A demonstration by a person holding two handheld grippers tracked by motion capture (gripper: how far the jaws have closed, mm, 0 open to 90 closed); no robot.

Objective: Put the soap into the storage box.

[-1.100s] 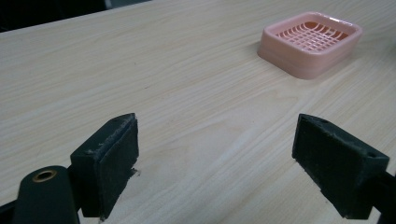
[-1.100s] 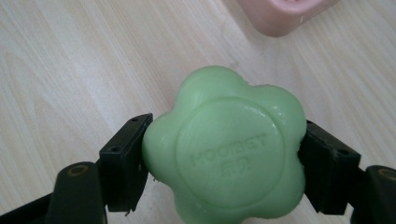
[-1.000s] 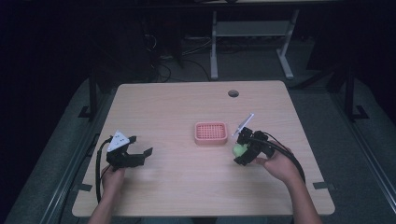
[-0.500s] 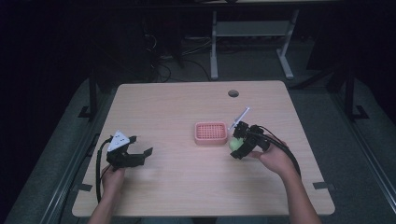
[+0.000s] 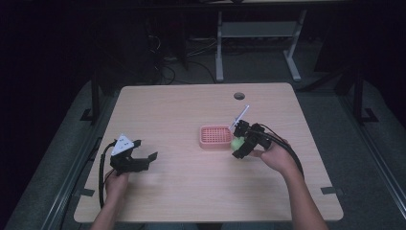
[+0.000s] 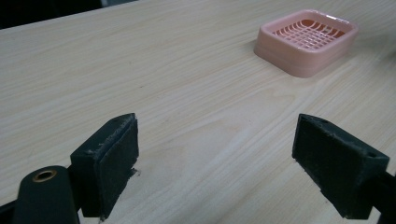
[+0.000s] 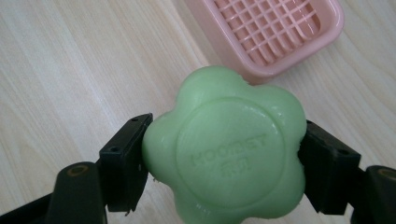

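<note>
Jaws first: on the wooden table (image 5: 182,191) our left gripper (image 5: 143,160) stands wide open and empty, well apart from the pink soap dish (image 5: 215,136); our right gripper (image 5: 239,146) clamps the green soap (image 7: 224,154) just beside the dish's near rim.

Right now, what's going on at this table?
A person works two hand-held tongs at a wooden table. The right tongs are shut on a green flower-shaped soap, held just beside the pink soap dish, which is empty. The left tongs rest open near the table's left side, holding nothing.
</note>
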